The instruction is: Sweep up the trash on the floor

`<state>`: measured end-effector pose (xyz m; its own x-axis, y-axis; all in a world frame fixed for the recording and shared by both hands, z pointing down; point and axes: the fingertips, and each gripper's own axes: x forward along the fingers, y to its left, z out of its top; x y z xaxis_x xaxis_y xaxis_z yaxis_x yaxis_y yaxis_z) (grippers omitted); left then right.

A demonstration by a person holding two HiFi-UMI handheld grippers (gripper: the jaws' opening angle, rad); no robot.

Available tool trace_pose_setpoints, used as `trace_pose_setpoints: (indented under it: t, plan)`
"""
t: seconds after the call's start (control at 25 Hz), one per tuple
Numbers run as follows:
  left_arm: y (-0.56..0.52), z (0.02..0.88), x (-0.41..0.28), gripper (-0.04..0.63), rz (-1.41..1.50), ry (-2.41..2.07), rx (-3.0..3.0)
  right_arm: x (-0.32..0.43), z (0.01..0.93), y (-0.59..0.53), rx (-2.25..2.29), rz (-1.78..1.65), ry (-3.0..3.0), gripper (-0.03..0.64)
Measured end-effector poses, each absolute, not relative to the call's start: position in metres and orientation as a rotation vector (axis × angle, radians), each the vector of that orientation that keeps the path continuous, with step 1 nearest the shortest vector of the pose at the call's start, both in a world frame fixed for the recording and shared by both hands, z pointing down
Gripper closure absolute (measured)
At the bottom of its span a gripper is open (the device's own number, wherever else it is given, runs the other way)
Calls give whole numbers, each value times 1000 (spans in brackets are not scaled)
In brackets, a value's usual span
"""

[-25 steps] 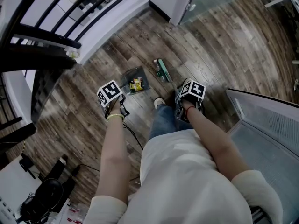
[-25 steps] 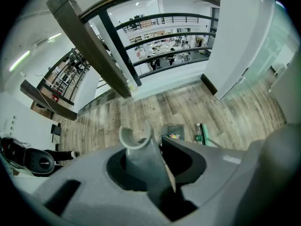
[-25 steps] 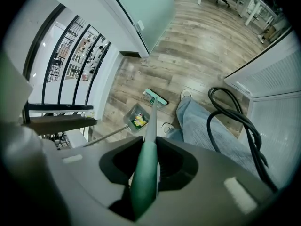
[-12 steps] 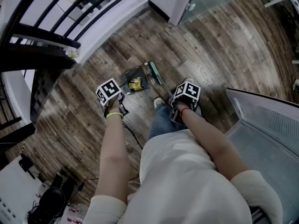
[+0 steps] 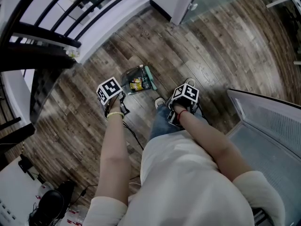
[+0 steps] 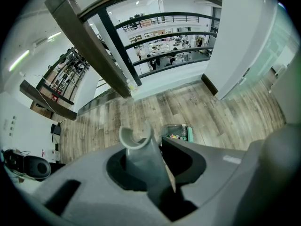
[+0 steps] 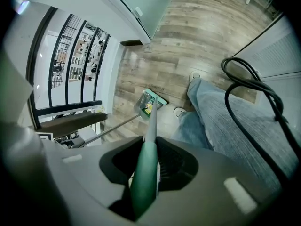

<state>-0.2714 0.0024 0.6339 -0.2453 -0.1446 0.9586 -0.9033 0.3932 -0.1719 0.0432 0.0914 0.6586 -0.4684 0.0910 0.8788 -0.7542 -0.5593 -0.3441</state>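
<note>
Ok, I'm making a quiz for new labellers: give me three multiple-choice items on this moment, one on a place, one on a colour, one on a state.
1. Where is the trash?
A. in the dustpan
B. on a table
C. on a chair

2. What colour is the broom handle?
A. red
B. green
C. yellow

3. How is the left hand-held gripper?
A. open and empty
B. shut on the dustpan handle
C. shut on a cloth

Answers:
1 A, the head view shows it lying inside the pan.
2 B, the right gripper view shows it green.
3 B, its jaws clamp the grey handle.
</note>
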Motion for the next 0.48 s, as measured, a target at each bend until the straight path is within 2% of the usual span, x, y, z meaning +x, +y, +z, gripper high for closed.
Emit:
trace_pose_setpoints:
  t: [0.48]
  plan:
    - [1, 634, -272, 492, 964, -1668, 937, 25, 643, 95, 1168, 2122, -1007, 522]
